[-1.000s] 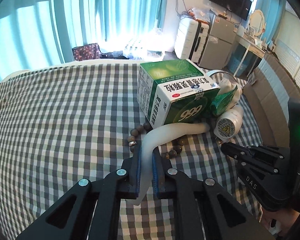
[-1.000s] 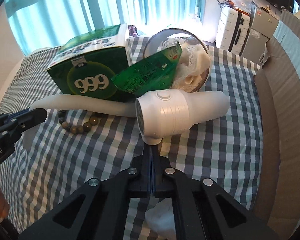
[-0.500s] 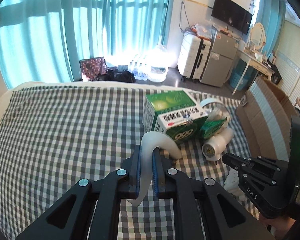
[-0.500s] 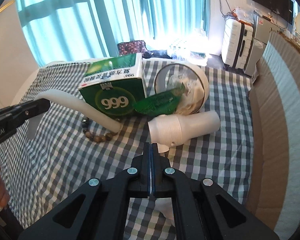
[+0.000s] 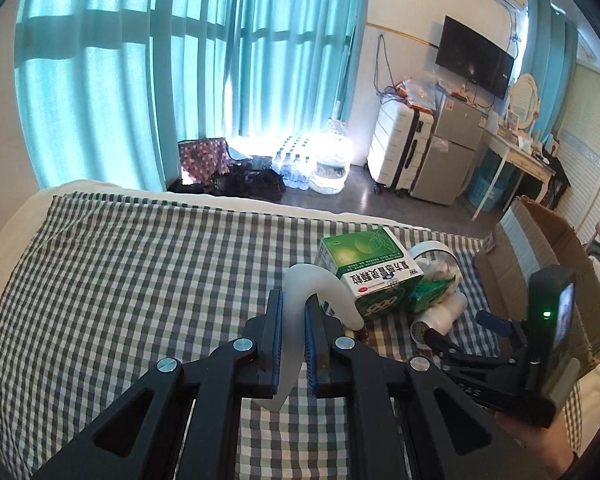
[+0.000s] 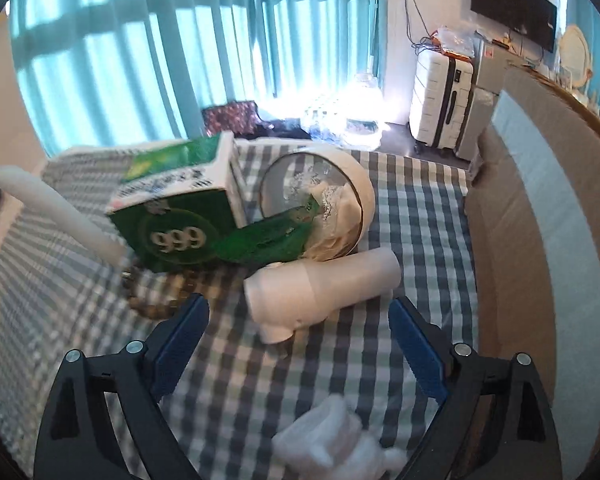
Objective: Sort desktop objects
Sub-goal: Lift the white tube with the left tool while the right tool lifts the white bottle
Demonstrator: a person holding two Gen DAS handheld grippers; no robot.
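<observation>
Your left gripper (image 5: 293, 334) is clamping the curved white hose (image 5: 319, 292) above the checked cloth (image 5: 120, 300) — your right gripper (image 6: 300, 344) is gaping wide, hovering near the white bottle (image 6: 319, 292) beside the green box (image 6: 180, 216).

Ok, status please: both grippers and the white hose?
Left gripper shut on white hose, lifted. Right gripper open before white bottle. Green box beside hose.
</observation>
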